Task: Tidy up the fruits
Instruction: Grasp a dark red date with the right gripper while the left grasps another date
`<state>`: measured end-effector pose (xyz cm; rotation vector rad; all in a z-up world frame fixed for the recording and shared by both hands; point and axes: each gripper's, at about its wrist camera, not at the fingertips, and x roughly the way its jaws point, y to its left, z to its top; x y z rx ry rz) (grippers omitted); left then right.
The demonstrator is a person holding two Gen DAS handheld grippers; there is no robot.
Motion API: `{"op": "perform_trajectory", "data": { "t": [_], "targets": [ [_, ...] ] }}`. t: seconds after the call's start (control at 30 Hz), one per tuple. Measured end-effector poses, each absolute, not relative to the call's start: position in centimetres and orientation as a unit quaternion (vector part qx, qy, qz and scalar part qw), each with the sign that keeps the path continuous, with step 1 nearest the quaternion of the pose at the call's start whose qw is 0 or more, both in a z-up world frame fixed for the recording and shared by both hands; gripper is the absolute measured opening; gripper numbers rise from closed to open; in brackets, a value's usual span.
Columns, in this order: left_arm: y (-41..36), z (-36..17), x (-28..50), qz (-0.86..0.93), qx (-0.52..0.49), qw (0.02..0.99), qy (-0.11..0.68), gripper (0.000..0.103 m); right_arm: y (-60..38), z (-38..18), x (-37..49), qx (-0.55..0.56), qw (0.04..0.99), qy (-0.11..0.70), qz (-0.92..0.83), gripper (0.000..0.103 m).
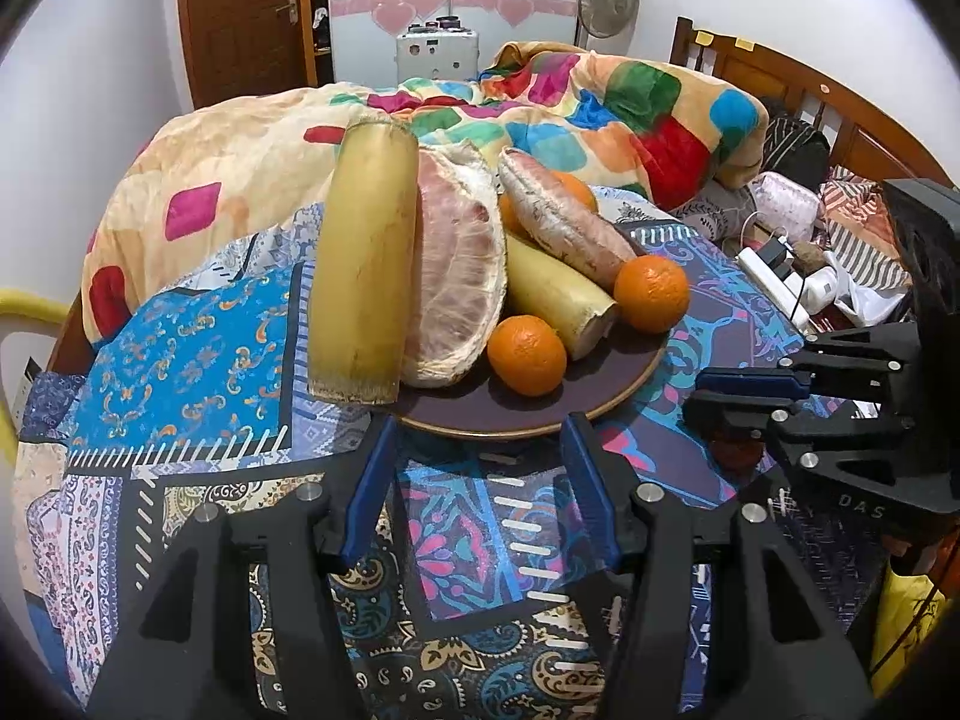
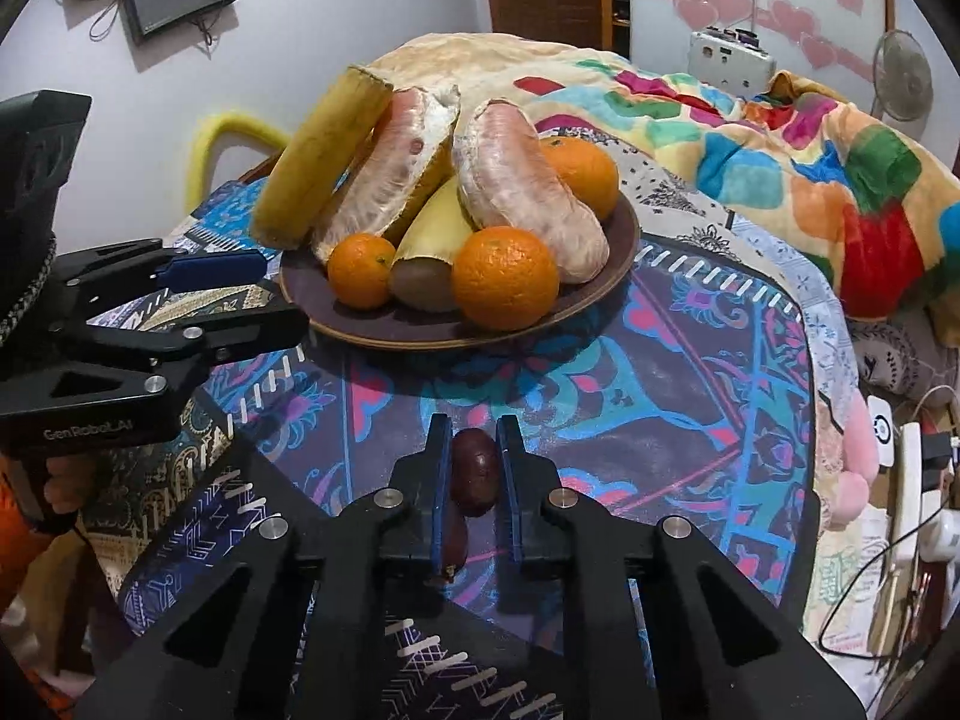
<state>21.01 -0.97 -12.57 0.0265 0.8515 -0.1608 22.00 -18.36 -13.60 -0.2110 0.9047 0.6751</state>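
A dark brown plate [image 1: 528,414] [image 2: 618,246] on the patterned bedcover holds peeled pomelo pieces [image 1: 462,276] [image 2: 522,192], yellow cane-like sticks [image 1: 366,264] [image 2: 324,156] and oranges [image 1: 527,354] [image 2: 505,277]. My left gripper [image 1: 480,438] is open and empty, just in front of the plate's near rim. It also shows at the left of the right wrist view [image 2: 264,294]. My right gripper [image 2: 474,438] is shut on a small dark red-brown fruit [image 2: 474,471], held low over the cover, short of the plate. It also shows at the right of the left wrist view [image 1: 696,393].
A colourful quilt [image 1: 540,102] is heaped behind the plate. A power strip with cables [image 1: 786,282] and clutter lie at the right by the wooden headboard [image 1: 810,84]. A yellow chair back [image 2: 228,132] stands at the left.
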Motion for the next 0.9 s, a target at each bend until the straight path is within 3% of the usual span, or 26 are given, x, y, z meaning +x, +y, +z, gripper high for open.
{"op": "perform_trajectory", "data": {
  "t": [0.4, 0.5, 0.9],
  "targets": [
    [-4.8, -11.6, 19.6, -0.109, 0.022, 0.904, 0.413, 0.056, -21.6, -10.7, 20.6, -0.074, 0.866, 0.397, 0.294, 0.012],
    [-6.2, -11.5, 19.3, -0.118, 0.025, 0.901, 0.417, 0.062, -22.7, -10.2, 19.7, -0.073, 0.870, 0.393, 0.289, 0.012],
    [-11.8, -13.0, 19.5, -0.142, 0.057, 0.884, 0.443, 0.063, -26.1, -8.9, 18.1, -0.052, 0.880, 0.379, 0.280, 0.012]
  ]
}}
